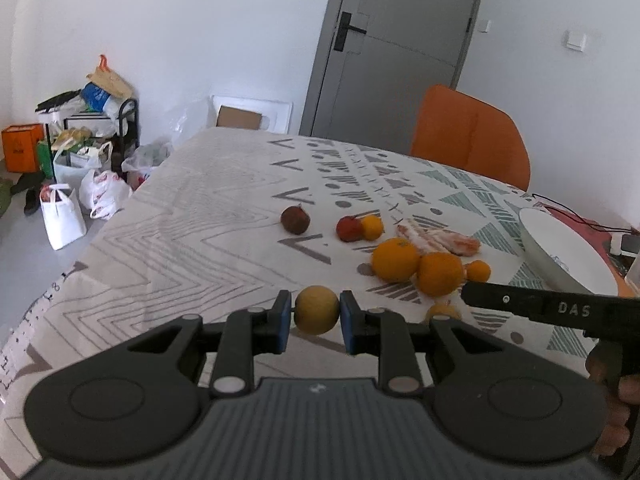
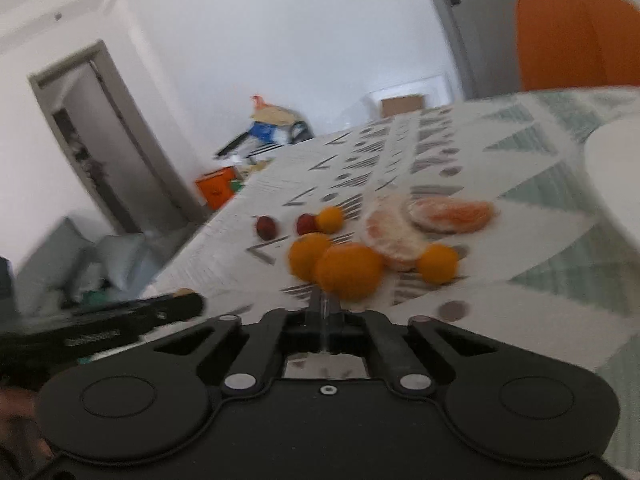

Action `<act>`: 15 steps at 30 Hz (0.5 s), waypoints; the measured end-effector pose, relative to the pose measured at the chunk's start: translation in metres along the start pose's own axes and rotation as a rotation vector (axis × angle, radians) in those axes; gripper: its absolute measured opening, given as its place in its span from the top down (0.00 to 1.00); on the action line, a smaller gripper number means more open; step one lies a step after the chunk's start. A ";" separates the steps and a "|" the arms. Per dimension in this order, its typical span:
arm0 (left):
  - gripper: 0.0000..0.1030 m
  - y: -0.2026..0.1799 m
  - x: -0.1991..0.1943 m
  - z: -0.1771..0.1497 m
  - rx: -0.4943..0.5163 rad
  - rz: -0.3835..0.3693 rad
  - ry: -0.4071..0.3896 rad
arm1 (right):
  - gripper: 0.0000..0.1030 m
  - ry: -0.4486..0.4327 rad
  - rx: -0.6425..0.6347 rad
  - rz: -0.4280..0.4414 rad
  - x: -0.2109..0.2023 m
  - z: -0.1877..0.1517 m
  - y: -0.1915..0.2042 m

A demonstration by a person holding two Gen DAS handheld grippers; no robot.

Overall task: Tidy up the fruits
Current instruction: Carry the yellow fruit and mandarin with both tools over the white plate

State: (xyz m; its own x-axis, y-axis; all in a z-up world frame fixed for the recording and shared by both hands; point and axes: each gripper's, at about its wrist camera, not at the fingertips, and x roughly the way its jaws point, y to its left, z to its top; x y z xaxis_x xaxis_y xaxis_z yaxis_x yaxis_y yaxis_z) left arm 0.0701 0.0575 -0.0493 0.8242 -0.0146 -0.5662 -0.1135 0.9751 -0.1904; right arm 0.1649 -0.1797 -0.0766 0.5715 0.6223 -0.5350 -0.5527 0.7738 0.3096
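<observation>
In the left wrist view my left gripper [image 1: 316, 309] is shut on a round yellow fruit [image 1: 316, 314], its blue pads pressing both sides, just above the patterned tablecloth [image 1: 192, 240]. Ahead lie two large oranges [image 1: 416, 266], a small orange [image 1: 478, 271], peeled citrus pieces [image 1: 438, 240], a red fruit [image 1: 349, 229] beside another small orange [image 1: 372, 227], and a dark red fruit [image 1: 295, 220]. In the blurred right wrist view my right gripper [image 2: 324, 306] is shut with nothing in it, right in front of the nearer large orange [image 2: 348, 272].
A white bowl [image 1: 560, 256] stands at the table's right side, also in the right wrist view [image 2: 616, 172]. An orange chair [image 1: 468, 136] stands behind the table. Bags and a loaded rack [image 1: 80, 152] crowd the floor at the left. The left half of the cloth is bare.
</observation>
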 end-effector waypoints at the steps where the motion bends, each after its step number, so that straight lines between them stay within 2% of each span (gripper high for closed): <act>1: 0.77 -0.001 0.000 0.000 -0.001 -0.005 -0.002 | 1.00 0.009 0.016 0.008 0.000 0.000 -0.004; 13: 0.77 -0.025 -0.003 -0.001 0.045 -0.031 -0.003 | 1.00 -0.018 0.066 0.014 -0.021 -0.002 -0.020; 14: 0.77 -0.025 -0.003 -0.001 0.044 -0.030 -0.004 | 0.97 -0.015 0.072 0.009 -0.020 -0.002 -0.020; 15: 0.77 -0.024 -0.003 -0.001 0.042 -0.028 -0.005 | 0.86 -0.015 0.077 0.002 -0.019 -0.001 -0.019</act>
State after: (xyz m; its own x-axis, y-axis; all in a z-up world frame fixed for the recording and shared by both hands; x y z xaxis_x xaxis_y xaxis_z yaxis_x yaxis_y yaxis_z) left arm 0.0694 0.0339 -0.0440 0.8296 -0.0408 -0.5568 -0.0670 0.9829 -0.1718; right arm 0.1640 -0.2062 -0.0736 0.5798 0.6247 -0.5230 -0.5054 0.7793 0.3705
